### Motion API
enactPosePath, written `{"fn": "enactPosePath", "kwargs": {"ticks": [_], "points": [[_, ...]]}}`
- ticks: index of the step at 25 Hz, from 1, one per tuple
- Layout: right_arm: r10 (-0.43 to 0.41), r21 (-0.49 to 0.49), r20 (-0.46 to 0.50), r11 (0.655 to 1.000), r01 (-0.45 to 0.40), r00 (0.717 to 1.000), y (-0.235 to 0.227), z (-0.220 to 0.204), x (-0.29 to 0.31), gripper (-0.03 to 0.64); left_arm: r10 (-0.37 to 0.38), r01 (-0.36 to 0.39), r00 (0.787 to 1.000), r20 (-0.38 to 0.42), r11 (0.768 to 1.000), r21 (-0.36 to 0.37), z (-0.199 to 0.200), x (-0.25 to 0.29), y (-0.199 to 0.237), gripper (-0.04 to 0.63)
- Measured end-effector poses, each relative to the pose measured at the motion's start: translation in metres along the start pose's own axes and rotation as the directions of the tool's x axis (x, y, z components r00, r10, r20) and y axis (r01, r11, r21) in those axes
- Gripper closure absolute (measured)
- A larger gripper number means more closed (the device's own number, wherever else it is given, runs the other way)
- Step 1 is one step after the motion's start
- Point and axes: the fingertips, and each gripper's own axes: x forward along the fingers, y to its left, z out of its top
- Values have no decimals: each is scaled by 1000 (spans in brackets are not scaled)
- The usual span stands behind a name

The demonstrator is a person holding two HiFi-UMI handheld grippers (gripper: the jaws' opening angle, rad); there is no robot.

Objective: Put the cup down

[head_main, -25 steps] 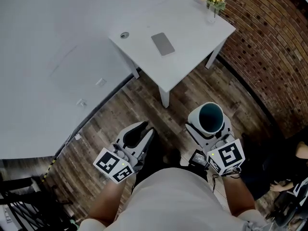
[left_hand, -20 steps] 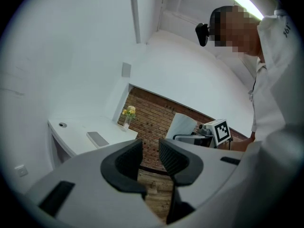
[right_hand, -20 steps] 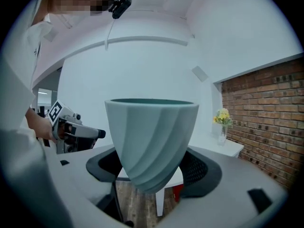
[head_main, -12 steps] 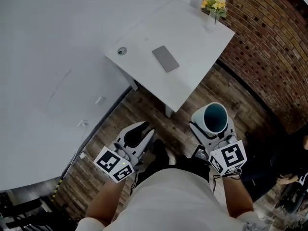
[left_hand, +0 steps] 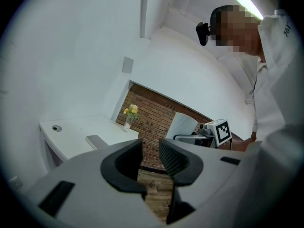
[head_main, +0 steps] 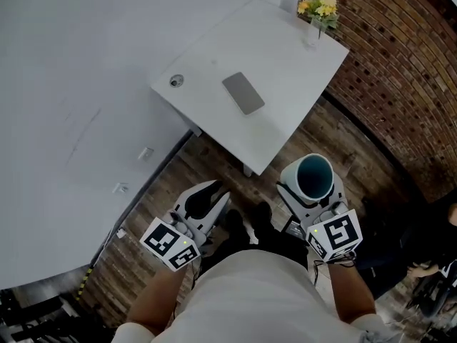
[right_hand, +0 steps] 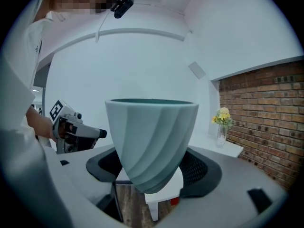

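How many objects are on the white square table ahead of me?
3: a small round grey disc near the left corner, a flat grey rectangular slab in the middle, and a glass vase of yellow flowers at the far corner.

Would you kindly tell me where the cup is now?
The cup is held upright in the right hand-held gripper, lower right in the head view, above the wooden floor near the white table.

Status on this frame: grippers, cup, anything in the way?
Right gripper shut on cup, upright. Left gripper open, empty. Table ahead holds grey slab, flower vase.
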Motion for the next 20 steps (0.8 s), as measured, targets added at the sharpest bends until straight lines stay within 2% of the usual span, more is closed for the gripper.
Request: {"fn": "enactPosePath", "kwargs": {"ticks": [14, 20], "points": [[52, -38, -11, 998, -52, 999, -35, -7, 25, 255, 52, -53, 998, -23, 998, -38, -7, 34, 17, 497], [81, -74, -3, 994, -81, 997, -50, 1, 50, 255, 55, -54, 998, -14, 998, 16, 8, 59, 29, 497]]}}
